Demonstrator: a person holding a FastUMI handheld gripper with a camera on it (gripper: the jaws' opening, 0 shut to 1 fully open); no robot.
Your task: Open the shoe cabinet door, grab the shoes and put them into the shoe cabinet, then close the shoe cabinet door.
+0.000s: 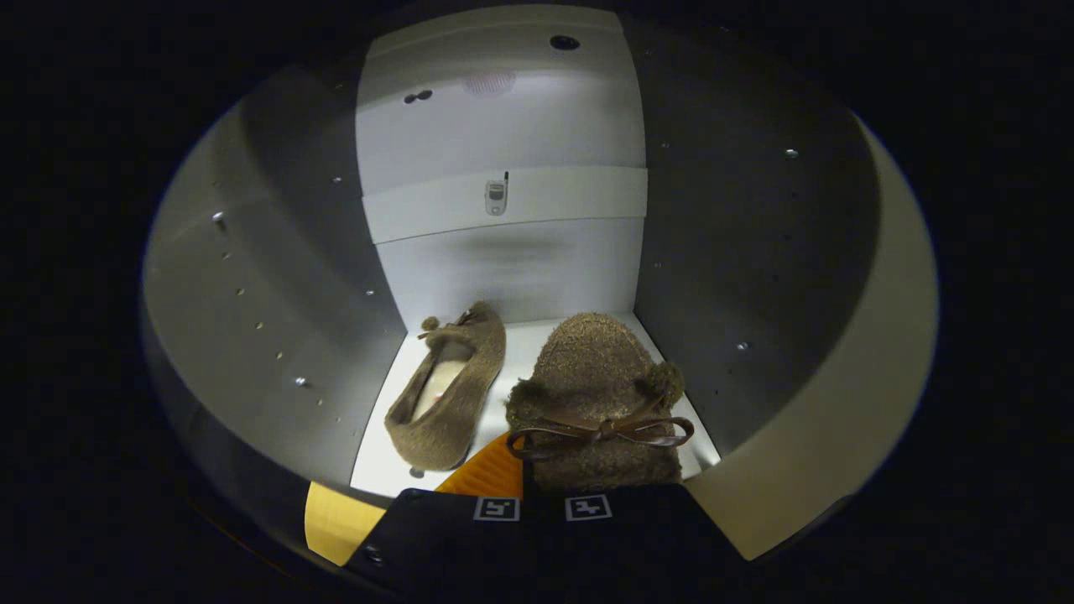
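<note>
I am looking into the white shoe cabinet [503, 277], whose floor is brightly lit. One brown fuzzy shoe [449, 390] lies on the cabinet floor at the left, its bow end toward the back wall. A second matching shoe [596, 369] is just ahead of my gripper [527, 460], its brown ribbon bow [600, 432] and pompoms facing me. The gripper's jaws stand close together at this shoe's near edge. One finger [487, 474] shows beside the shoe; the shoe hides the other. The shoe's far end hangs over or rests on the floor by the right wall; I cannot tell which.
The cabinet's grey side walls [277, 277] with rows of peg holes close in left and right. A white crosspiece [570, 201] with a small fitting crosses the back wall. The cabinet's pale front edge [839, 403] curves at the right.
</note>
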